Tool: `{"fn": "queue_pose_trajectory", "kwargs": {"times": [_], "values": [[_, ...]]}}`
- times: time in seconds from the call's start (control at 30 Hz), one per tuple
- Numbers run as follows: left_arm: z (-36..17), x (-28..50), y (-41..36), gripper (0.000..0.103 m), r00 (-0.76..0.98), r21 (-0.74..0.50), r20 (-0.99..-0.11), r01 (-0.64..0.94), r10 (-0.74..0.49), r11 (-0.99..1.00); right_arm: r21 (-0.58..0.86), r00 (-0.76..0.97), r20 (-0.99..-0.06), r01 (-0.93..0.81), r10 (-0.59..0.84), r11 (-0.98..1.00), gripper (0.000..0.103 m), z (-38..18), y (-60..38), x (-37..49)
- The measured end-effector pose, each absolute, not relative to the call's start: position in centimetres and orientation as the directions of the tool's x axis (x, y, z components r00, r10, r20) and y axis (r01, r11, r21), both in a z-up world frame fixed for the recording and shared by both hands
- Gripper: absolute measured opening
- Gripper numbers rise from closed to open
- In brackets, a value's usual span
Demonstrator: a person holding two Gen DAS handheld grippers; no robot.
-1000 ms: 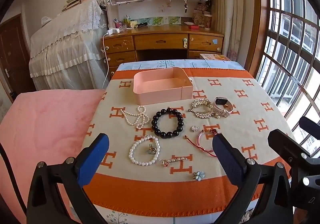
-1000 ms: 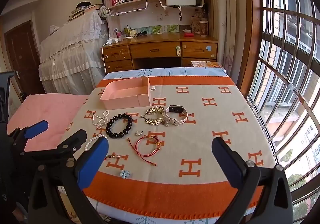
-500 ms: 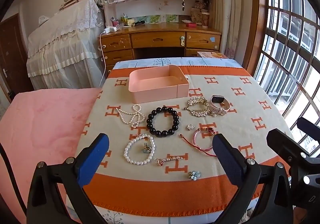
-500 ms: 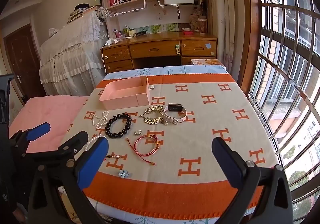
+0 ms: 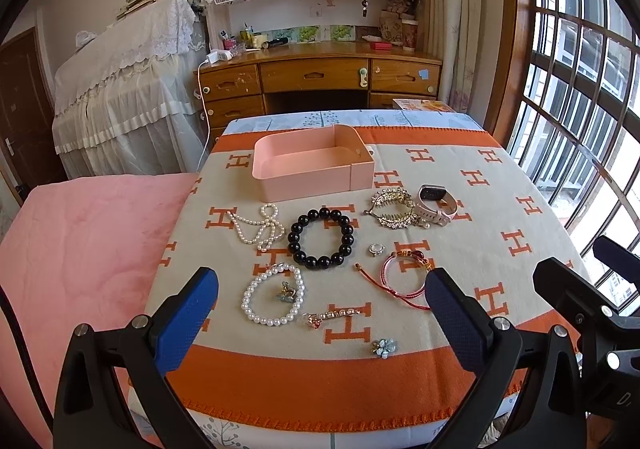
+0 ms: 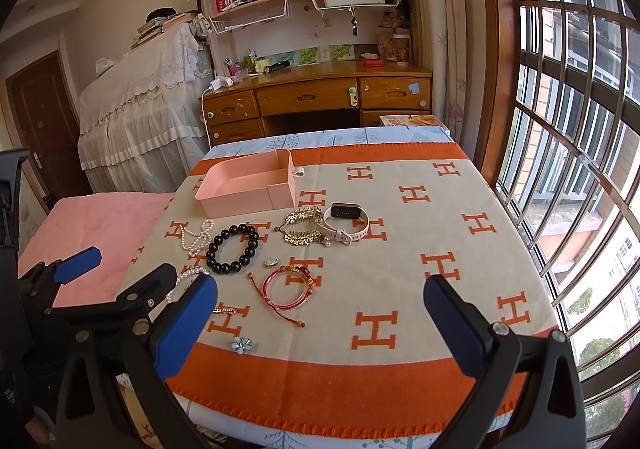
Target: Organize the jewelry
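Jewelry, unsorted: black bead bracelet (image 5: 321, 237), pearl bracelet (image 5: 273, 294), red cord bracelet (image 5: 402, 279) lie mid-blanket (image 5: 500, 209) before empty pink tray (image 5: 312, 165) toward far edge; left gripper (image 5: 320, 313), right gripper (image 6: 320, 313) spread wide, empty, poised for first pick.

Bright sunlight comes in through the window (image 6: 568, 153) on the right. Both pictures are sharp. Edges bend round, and the corners are black.

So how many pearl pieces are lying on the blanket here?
2. A white pearl bracelet lies near the front, just ahead of the left tool. A loose pearl strand lies behind it, left of the black bead bracelet. Nothing seems hidden.
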State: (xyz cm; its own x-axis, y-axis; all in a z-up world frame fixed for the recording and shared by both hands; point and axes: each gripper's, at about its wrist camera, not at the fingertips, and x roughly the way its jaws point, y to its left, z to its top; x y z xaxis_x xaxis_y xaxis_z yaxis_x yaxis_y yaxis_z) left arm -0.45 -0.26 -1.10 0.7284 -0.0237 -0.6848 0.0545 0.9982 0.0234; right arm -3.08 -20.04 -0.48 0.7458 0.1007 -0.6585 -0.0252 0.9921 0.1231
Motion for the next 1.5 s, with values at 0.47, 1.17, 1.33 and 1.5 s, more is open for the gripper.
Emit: {"fn": "queue_pose_trajectory", "kwargs": {"times": [0.47, 1.17, 1.33, 1.5], "values": [[-1.8, -0.3, -1.6, 0.102, 0.716, 0.012, -0.698, 0.055, -0.031, 0.998, 0.147, 0.744, -0.656, -0.039, 0.126, 0.988, 0.103, -1.1, -20.1, -3.1], [-2.7, 2.9, -0.7, 0.102, 0.673, 0.05, -0.74, 0.047, 0.005, 0.998, 0.14, 0.741, -0.649, -0.107, 0.172, 0.984, 0.102, -1.0, -19.4, -1.2], [-2.2, 5.2, 0.0, 0.102, 0.683, 0.115, -0.73, 0.102, 0.014, 0.988, 0.181, 0.713, -0.67, -0.112, 0.206, 0.977, 0.097, -1.3, -20.2, 0.3], [-0.8, 7.9, 1.6, 0.102, 0.677, 0.196, -0.733, 0.119, 0.064, 0.973, 0.204, 0.674, -0.706, -0.097, 0.215, 0.974, 0.089, -1.4, -22.2, 3.7]]}}
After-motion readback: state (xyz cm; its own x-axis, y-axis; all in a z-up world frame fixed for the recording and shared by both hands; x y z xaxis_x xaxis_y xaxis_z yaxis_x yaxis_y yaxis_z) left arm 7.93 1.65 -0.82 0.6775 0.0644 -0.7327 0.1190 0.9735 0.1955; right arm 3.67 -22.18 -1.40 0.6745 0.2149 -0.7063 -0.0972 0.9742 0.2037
